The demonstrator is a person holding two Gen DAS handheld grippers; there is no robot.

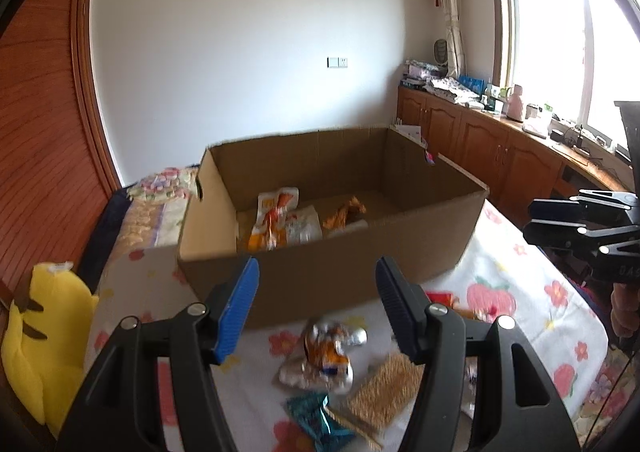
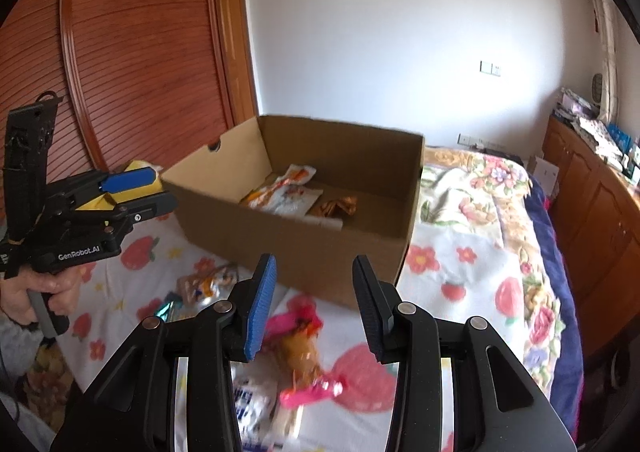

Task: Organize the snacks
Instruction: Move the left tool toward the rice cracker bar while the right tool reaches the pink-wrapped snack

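Note:
An open cardboard box (image 1: 340, 268) stands on the flowered bedspread and shows in the right wrist view (image 2: 304, 252) too. Inside lie white-and-orange snack packs (image 1: 280, 219) and an orange wrapper (image 1: 344, 213). My left gripper (image 1: 316, 304) is open and empty, above a silver-orange packet (image 1: 324, 356), a straw-coloured bar (image 1: 384, 392) and a teal packet (image 1: 316, 418). My right gripper (image 2: 314, 308) is open and empty, above a pink-ended candy pack (image 2: 304, 356) and a white-blue packet (image 2: 252, 408). Each gripper shows in the other's view: the left (image 2: 132, 191), the right (image 1: 580, 219).
A yellow plush toy (image 1: 44, 332) lies at the bed's left edge. Wooden sliding doors (image 2: 120, 51) stand behind the box. Low wooden cabinets (image 1: 500, 147) with clutter run under the window on the right. The bedspread (image 2: 460, 272) stretches right of the box.

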